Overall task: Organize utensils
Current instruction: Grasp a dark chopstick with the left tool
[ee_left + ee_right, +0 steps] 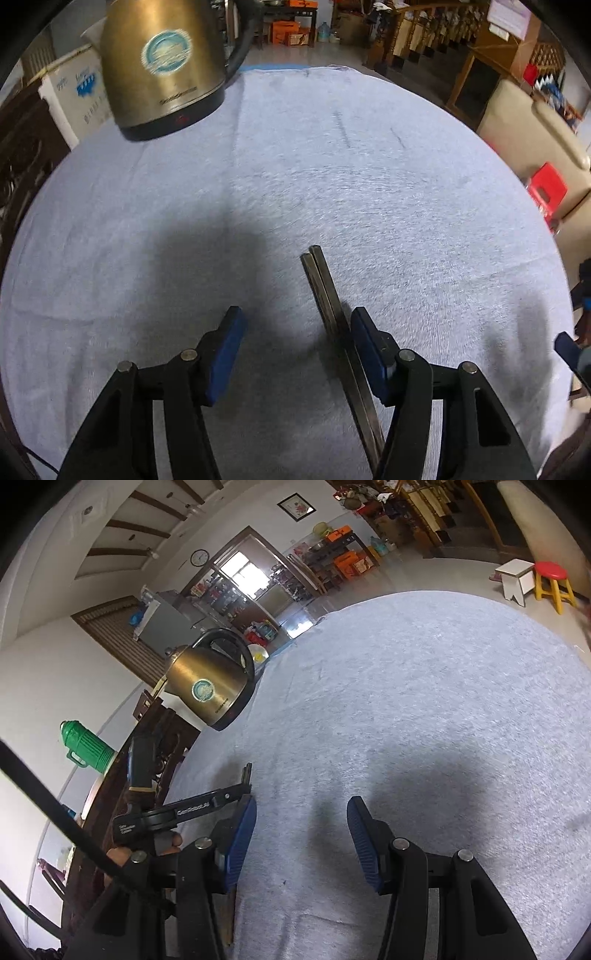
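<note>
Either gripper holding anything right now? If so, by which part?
Nothing is held. The left gripper is open around the pair of chopsticks lying on the cloth, which sit beside its right pad, unclamped. The right gripper is open and empty.

On the left gripper [207, 805] arm, seen from your right wrist, you can read white lettering "GenRobot.AI"; smaller white print beside it is too fine to make out; the kettle [212, 686] carries a round teal emblem and a dark line of print below, both blurred and unreadable.
</note>
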A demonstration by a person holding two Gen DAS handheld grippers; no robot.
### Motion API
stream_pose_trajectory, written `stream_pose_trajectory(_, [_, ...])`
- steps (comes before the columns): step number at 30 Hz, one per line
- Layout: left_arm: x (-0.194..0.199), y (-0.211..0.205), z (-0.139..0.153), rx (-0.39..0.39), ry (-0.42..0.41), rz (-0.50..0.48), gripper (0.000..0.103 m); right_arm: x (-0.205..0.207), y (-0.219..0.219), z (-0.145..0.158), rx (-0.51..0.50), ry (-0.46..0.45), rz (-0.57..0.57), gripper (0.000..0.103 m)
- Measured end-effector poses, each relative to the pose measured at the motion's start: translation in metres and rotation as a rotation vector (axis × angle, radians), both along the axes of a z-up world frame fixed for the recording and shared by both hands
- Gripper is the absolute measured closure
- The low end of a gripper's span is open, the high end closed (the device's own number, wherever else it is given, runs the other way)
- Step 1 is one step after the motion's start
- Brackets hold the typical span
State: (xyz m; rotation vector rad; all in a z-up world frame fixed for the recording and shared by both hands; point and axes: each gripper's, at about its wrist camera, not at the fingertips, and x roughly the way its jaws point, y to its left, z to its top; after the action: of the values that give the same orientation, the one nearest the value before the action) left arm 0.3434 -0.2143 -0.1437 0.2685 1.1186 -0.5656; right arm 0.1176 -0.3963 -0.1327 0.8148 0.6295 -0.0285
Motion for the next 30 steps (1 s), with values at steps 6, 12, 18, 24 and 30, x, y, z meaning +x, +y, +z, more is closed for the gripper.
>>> stream_pose_trajectory(6, [-0.001,0.029,-0.001,0.009,-0.008,0.002,0.042,0.005,0.012,0.006,-0.021,-0.011,0.022,0.049])
stream_pose_trajectory(12, [0.005,0.057,0.007,-0.092,0.011,0.036,0.042,0.012,0.019,0.001,-0.013,0.015,0.044,0.049])
stream_pose_trajectory(18, [0.012,0.055,-0.003,-0.059,0.018,0.072,0.044,0.015,0.026,0.003,-0.031,0.005,0.068,0.049])
stream_pose_trajectory(24, [0.006,0.045,-0.005,-0.026,-0.016,0.058,0.046,0.012,0.018,-0.002,-0.017,0.008,0.052,0.049])
stream_pose_trajectory(30, [-0.001,0.016,-0.003,0.003,-0.034,0.005,0.056,0.009,0.015,-0.004,-0.012,0.010,0.046,0.049])
